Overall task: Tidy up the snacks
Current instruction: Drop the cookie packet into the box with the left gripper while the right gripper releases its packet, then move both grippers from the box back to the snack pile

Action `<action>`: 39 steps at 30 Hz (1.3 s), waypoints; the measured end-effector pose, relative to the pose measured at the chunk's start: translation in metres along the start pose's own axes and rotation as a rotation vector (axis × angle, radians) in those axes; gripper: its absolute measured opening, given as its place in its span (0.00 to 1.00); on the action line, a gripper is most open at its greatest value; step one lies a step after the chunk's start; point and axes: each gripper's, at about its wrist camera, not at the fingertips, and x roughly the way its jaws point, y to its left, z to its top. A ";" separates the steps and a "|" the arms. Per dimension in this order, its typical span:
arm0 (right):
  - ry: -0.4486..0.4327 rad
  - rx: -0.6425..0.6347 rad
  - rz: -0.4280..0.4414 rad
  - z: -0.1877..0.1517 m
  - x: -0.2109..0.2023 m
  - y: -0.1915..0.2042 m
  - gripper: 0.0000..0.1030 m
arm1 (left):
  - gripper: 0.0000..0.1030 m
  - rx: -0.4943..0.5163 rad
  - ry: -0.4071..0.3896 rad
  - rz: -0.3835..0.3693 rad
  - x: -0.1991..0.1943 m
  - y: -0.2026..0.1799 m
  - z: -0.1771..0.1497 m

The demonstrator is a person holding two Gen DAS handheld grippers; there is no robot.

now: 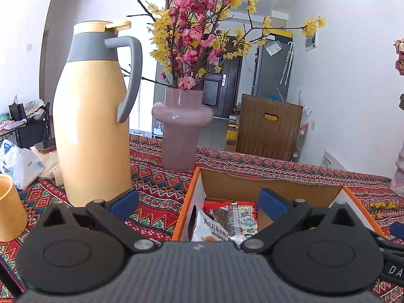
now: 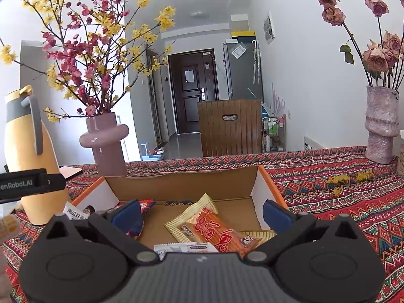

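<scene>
Tools both spread wide and empty: left tool (image 1: 199, 199), right tool (image 2: 200, 213), poised over the cardboard box (image 2: 181, 184) on the counter (image 2: 328, 176). Snack packets (image 2: 209, 227) already lie inside; none visible outside, so sorting looks nearly done.

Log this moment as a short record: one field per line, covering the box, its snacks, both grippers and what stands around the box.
box: open cardboard box with orange outer walls, on the patterned tablecloth
snacks inside: orange-and-cream packet, red packet, white packet, and others partly hidden
left gripper: open, nothing held, over the box's left wall
right gripper: open, nothing held, over the box
beside box: yellow thermos jug and pink vase with blossom branches
far right: textured vase of dried roses
</scene>
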 end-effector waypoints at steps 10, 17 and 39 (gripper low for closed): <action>-0.020 -0.023 0.021 0.015 -0.026 0.005 1.00 | 1.00 -0.026 -0.016 -0.035 -0.040 -0.003 0.017; -0.006 -0.007 0.027 0.012 -0.053 0.005 1.00 | 1.00 -0.008 -0.009 -0.049 -0.068 -0.002 0.016; 0.082 0.029 0.026 -0.039 -0.138 0.017 1.00 | 1.00 0.033 0.106 -0.069 -0.135 0.043 -0.035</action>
